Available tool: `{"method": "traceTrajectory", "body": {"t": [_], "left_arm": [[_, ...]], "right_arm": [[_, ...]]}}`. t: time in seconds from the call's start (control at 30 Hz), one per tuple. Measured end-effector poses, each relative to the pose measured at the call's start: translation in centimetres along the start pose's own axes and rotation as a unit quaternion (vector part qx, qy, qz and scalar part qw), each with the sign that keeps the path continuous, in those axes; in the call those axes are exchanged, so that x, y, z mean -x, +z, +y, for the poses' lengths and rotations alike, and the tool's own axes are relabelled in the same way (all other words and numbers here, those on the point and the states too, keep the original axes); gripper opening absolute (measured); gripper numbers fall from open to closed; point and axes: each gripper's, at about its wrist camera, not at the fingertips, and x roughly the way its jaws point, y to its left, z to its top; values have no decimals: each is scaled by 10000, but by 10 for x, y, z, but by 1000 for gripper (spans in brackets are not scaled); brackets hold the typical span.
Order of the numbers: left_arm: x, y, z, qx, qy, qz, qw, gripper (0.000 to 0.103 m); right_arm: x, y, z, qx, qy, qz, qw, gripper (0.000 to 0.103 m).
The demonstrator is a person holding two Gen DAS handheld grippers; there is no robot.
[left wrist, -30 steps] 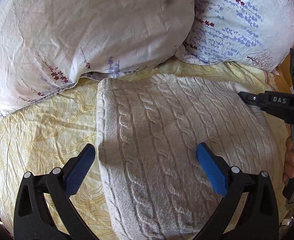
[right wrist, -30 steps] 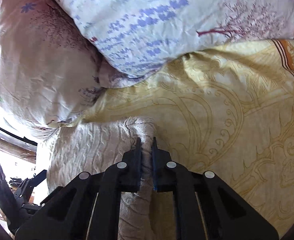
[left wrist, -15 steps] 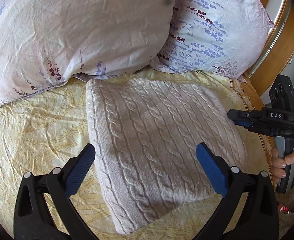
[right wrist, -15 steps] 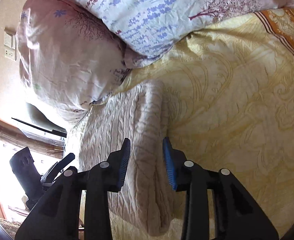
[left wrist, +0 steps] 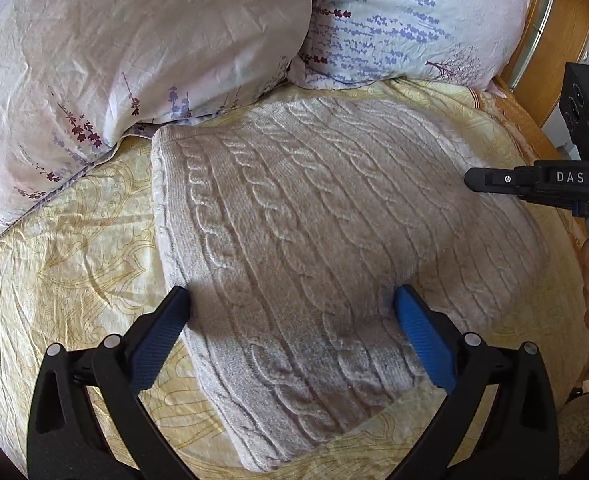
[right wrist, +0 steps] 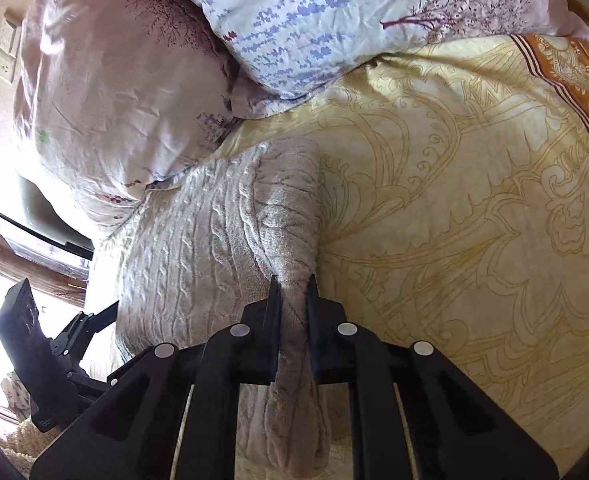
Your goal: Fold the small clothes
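A bed (left wrist: 66,240) w/ a yellow paisley-print cover fills both views, two floral pillows piled at its head: a pale pink-white pillow (left wrist: 134,40) on the left of the left wrist view, a lavender-sprig pillow (left wrist: 406,20) beside it. A wooden headboard (left wrist: 558,32) shows at the far right edge.

The grey cable-knit sweater (left wrist: 314,240) lies flat mid-bed, its far edge just below the pillows. It already reads as a thick, near-rectangular packet w/ a rounded fold along its left side, so the folding looks well along; a further fold or a final squaring-up appears to be what's left.

The left gripper (left wrist: 290,320) hangs over the near part of the knit, fingers (left wrist: 422,336) spread wide, one either side of the packet's near corner, holding nothing. The right gripper (right wrist: 294,300) has its fingers drawn close on the sweater's (right wrist: 198,248) right-hand edge, a ridge of doubled knit pinched between them; seen from the left wrist, it reaches in from the right at about mid-height of the garment.

Room to move: bare cover lies open to the left of the sweater and, in the right wrist view, broadly to its right (right wrist: 454,220). Toward the pillows the gap is slim, so any fold carried that way would likely meet them.
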Motion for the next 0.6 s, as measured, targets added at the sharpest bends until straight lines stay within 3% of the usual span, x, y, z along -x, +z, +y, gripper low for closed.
{"method": "traceTrajectory", "body": {"t": [0.13, 0.27, 0.37, 0.5, 0.6], "left_arm": [[17, -3, 10, 184, -169, -247, 9994, 101], [49, -27, 39, 486, -292, -681, 9961, 101], [62, -53, 43, 329, -312, -785, 9959, 101], [60, -77, 20, -302, 186, -640, 9973, 101], [50, -88, 5, -618, 451, -562, 9955, 84]], "right_arm": [[6, -1, -10, -316, 452, 12, 9985, 13], [39, -11, -14, -378, 816, -218, 9957, 35], [55, -27, -16, -249, 912, -295, 9951, 37], [56, -46, -10, -11, 663, -149, 9977, 37], [54, -52, -5, 58, 595, -134, 9981, 37]]}}
